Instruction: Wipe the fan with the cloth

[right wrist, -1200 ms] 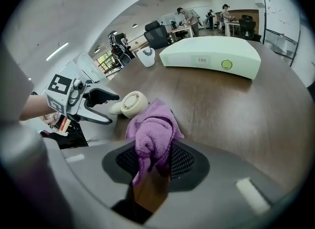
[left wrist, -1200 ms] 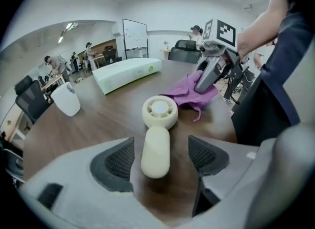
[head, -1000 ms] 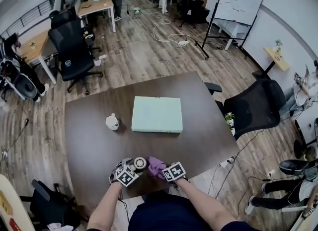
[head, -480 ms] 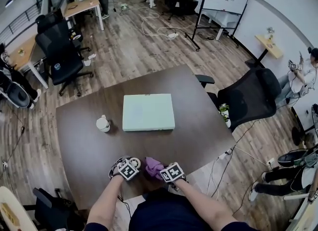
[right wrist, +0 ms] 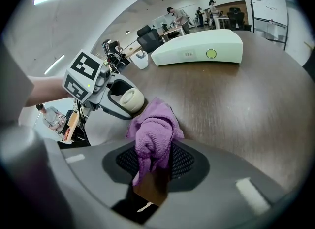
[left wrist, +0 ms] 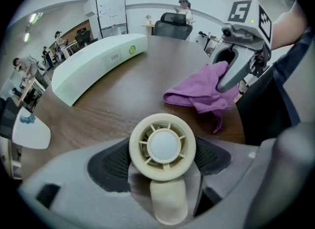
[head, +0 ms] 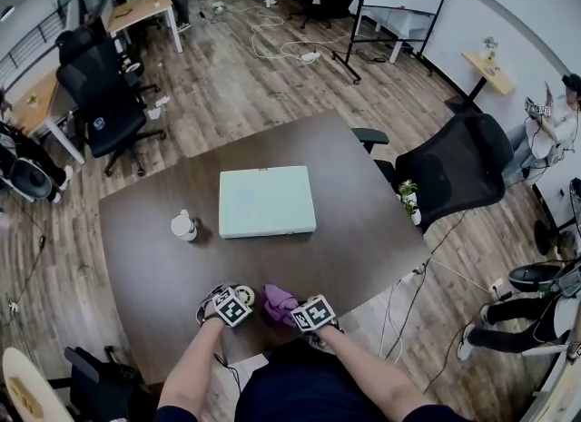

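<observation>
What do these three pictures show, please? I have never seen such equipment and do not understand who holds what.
No robot here: a person holds a two-jaw tool in each hand. One camera on the person's head looks down at a dark table; one camera rides on each tool and looks along its jaws. On the table lie a pale green flat box and a small white container. The left tool has a small cream fan between its jaws, which have just been closing and seem to press on it. The right tool is shut on a purple cloth.

r gripper (right wrist: 153, 163) clamps purple cloth (right wrist: 156, 124) on table (right wrist: 236, 105); fan (right wrist: 133, 98) in l gripper (right wrist: 122, 107) just behind, maybe touching.
</observation>
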